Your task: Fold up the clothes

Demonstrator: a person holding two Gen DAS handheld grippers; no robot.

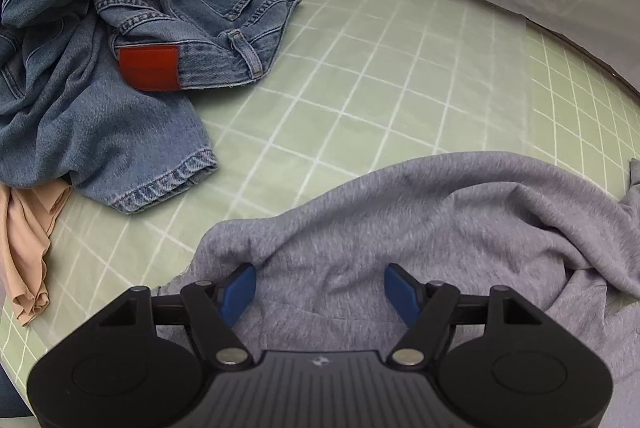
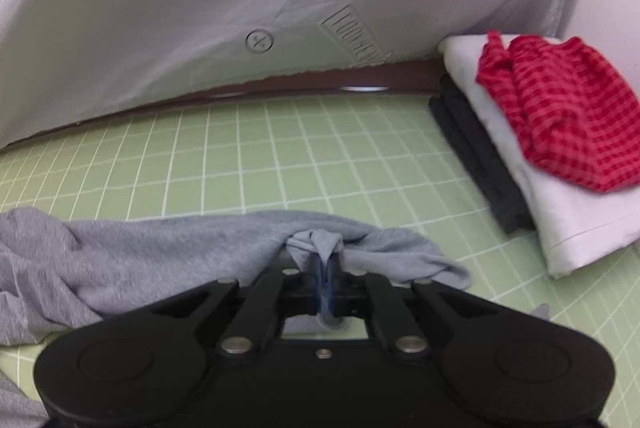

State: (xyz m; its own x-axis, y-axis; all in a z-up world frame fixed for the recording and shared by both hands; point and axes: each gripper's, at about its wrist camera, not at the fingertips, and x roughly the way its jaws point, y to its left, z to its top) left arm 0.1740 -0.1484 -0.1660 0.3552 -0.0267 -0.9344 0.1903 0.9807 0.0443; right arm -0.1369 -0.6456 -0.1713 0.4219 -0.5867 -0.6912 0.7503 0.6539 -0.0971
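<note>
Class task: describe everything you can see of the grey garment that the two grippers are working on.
The grey garment is a soft, heathered knit, unfolded and rumpled into ridges on the green checked sheet. The right gripper is shut on a bunched bit of its edge. The left gripper is open above it, blue fingers spread on either side of a fold. It lies apart from the jeans.

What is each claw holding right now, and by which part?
Right claw: shut on a bunched edge of the grey knit garment. Left claw: open over it, holding nothing.
</note>
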